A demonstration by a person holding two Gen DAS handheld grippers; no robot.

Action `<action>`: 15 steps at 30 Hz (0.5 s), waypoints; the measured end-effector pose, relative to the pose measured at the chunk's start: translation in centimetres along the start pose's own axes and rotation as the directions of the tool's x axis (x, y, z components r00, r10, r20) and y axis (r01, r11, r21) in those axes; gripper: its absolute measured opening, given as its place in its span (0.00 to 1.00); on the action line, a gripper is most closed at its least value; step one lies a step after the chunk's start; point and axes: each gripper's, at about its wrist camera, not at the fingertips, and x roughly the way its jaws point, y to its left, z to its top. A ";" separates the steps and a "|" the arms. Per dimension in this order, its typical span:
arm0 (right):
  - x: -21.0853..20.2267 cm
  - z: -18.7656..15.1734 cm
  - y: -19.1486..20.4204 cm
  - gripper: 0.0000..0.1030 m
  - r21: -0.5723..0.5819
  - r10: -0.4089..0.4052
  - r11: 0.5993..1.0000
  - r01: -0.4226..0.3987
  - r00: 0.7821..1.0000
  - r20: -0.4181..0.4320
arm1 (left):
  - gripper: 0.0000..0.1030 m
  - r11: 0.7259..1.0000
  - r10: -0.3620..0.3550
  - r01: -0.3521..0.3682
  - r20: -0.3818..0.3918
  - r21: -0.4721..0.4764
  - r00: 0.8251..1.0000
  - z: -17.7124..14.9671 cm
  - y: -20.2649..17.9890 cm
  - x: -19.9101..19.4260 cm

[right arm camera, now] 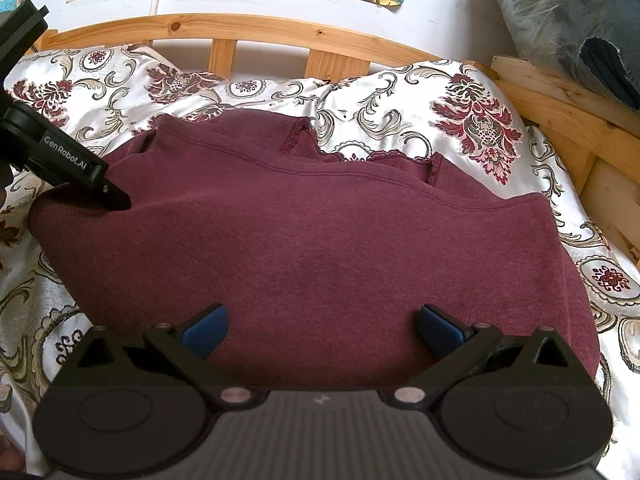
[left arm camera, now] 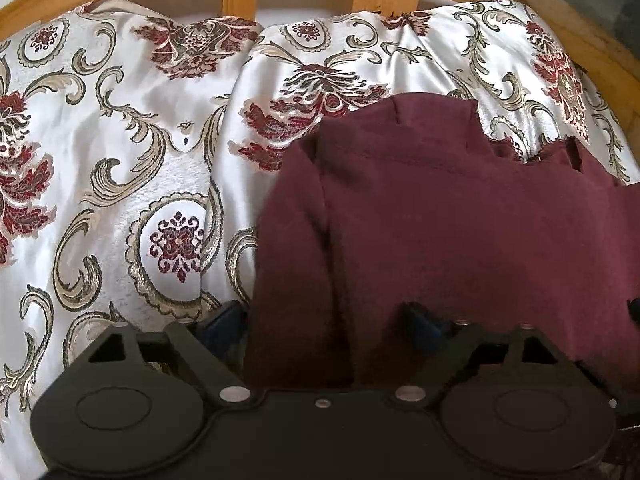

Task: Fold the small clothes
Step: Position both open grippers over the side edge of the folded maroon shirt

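Right wrist view: right gripper [right arm camera: 322, 330] at 6 o'clock, jaws wide apart over the maroon garment [right arm camera: 300, 240], gripping nothing. Left gripper [left arm camera: 328, 328] spread too, straddling its folded left edge. Garment lies on the floral bedspread [right arm camera: 400, 120]; wooden headboard [right arm camera: 240, 28] at 12.

Maroon knit garment [right arm camera: 320, 248], folded over, flat on patterned bedspread [right arm camera: 400, 120]

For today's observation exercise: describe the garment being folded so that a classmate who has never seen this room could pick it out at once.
Start at the wooden slatted bed frame and come down onto the shiny white bedspread patterned with red flowers and grey-gold scrolls. Lying on it is a plain maroon top, partly folded, with a lace-trimmed neckline. It is the only solid-coloured, matte cloth on the bed.
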 end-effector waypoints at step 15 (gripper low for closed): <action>0.0 0.0 0.1 1.00 -0.004 -0.001 1.000 0.001 1.000 -0.002 | 0.58 0.996 0.078 -0.079 0.027 0.043 0.997 0.0 -2.2 -1.2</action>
